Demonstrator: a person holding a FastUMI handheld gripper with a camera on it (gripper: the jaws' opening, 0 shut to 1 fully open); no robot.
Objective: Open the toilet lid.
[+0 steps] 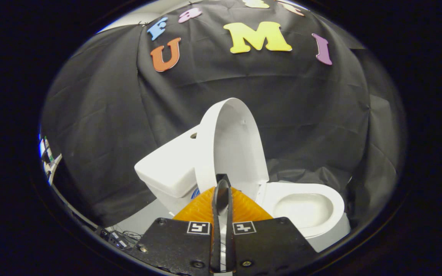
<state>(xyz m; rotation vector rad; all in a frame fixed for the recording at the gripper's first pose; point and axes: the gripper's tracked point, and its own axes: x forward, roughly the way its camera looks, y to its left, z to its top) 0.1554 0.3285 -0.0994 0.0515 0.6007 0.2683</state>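
Note:
A white toilet stands against the black cloth wall. Its lid [232, 142] is raised upright and leans back toward the tank [167, 172]. The open seat and bowl [305, 207] lie to the right of the lid. My gripper [222, 184] sits low in front of the lid's lower inner face, its fingers pressed close together with only a thin slit between them. Nothing shows held between the fingers, and their tips overlap the base of the lid near the hinge.
Grey floor [144, 220] runs to the left of the toilet. Cables and a small device [117, 239] lie on it near the cloth's lower edge. Some equipment [48, 157] shows past the cloth's left side.

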